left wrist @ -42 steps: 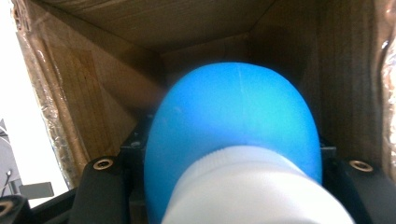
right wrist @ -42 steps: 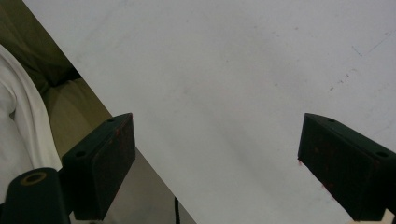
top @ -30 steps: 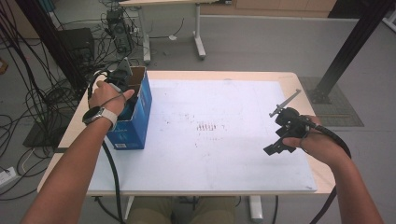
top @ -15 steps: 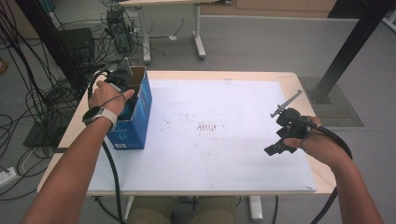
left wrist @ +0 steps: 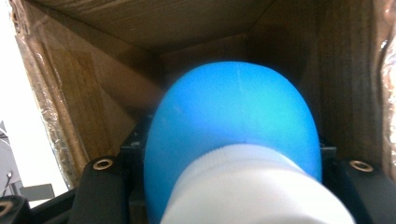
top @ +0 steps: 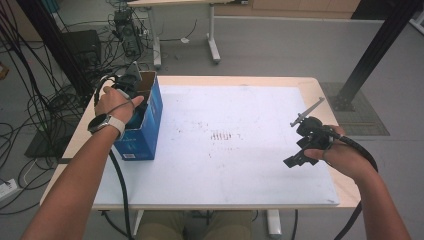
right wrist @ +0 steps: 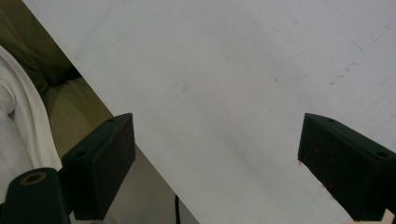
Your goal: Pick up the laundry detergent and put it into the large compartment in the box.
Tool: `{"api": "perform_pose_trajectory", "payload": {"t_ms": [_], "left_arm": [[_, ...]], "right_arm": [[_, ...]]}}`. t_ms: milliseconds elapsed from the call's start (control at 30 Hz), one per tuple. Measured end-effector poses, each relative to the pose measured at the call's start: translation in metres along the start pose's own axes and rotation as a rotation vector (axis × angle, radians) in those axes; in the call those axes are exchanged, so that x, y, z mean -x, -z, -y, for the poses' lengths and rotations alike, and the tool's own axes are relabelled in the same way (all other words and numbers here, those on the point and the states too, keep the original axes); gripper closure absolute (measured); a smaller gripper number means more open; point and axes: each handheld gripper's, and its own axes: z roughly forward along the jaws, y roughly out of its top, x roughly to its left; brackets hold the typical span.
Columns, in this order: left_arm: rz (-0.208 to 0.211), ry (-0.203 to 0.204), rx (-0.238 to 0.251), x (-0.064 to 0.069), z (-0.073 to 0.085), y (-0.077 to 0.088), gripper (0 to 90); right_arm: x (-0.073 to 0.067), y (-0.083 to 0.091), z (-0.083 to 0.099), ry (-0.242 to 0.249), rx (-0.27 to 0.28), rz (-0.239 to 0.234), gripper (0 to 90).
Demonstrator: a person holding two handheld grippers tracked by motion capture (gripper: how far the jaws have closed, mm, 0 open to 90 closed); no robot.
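1. The left gripper (top: 131, 82) reaches into the open top of a blue cardboard box (top: 145, 131) standing on the table's left part, with the person's left hand (top: 116, 102) wrapped around the gripper's body just above the box rim.
2. In the left gripper view, a blue bottle with a white cap (left wrist: 233, 154) sits between the two black jaws, which are clamped on it; the white cap lies nearest the camera and the blue body extends ahead of the jaws.
3. Around the bottle, on every side of the left gripper, rise the brown inner walls of the box (left wrist: 93, 93), so the bottle is inside the box, ahead of and between the jaws.
4. Whether the bottle rests on the box floor cannot be told, since the bottle hides what lies beyond it.
5. The right gripper (top: 295, 160) is held in the right hand (top: 345, 157) well apart from the box, over the right part of the white table mat (top: 240, 165).
6. In the right gripper view, its jaws stand wide apart with nothing between them; beneath and ahead of them lies the bare white mat (right wrist: 243, 84), and the mat's edge runs diagonally just beside one jaw.
7. A grey plate (top: 306, 112) projects from the top of the right gripper, pointing away from the person.
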Motion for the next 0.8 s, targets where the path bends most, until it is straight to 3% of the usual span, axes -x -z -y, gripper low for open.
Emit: {"api": "perform_pose_trajectory", "payload": {"t_ms": [367,800], "left_arm": [[0.011,-0.015,0.014,-0.0039,0.0014,0.0002,37.6],[0.025,-0.030,0.016,-0.0079,0.0007,0.0057,28.6]], "right_arm": [[0.0002,-0.0006,-0.0018,0.002,-0.004,-0.002,11.3],[-0.0011,-0.0014,-0.0040,0.004,-0.007,-0.002,11.3]]}}
